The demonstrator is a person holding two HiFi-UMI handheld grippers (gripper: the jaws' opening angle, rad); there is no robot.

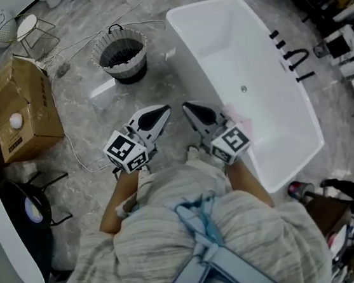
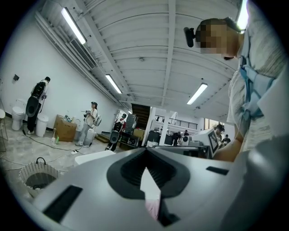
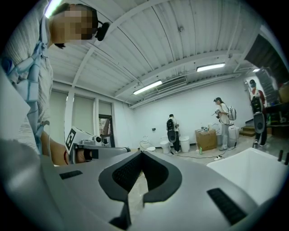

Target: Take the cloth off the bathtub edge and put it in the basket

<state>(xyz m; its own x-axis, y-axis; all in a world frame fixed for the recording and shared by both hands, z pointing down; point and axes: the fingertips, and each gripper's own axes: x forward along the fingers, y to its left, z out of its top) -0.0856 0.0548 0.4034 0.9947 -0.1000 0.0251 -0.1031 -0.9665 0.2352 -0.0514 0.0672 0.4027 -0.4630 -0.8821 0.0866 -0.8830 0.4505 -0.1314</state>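
A pale pink cloth [image 1: 243,124] lies on the near left rim of the white bathtub [image 1: 244,65], partly hidden behind my right gripper's marker cube. The round wire basket [image 1: 120,53] with a dark liner stands on the floor left of the tub's far end. My left gripper [image 1: 163,110] and right gripper [image 1: 187,107] are held side by side close to my body, both shut and empty, above the floor left of the tub. In the left gripper view the shut jaws [image 2: 145,157] point over the basket [image 2: 38,178]. The right gripper view shows its shut jaws [image 3: 141,155] beside the tub [image 3: 253,171].
A cardboard box [image 1: 16,109] sits on the floor at the left, a wire-legged stool [image 1: 30,29] beyond it, and cables trail across the marble floor. Black fittings [image 1: 292,59] lie on the tub's right rim. A red-capped bottle [image 1: 296,190] stands near the tub's near corner. People [image 3: 222,122] stand far off.
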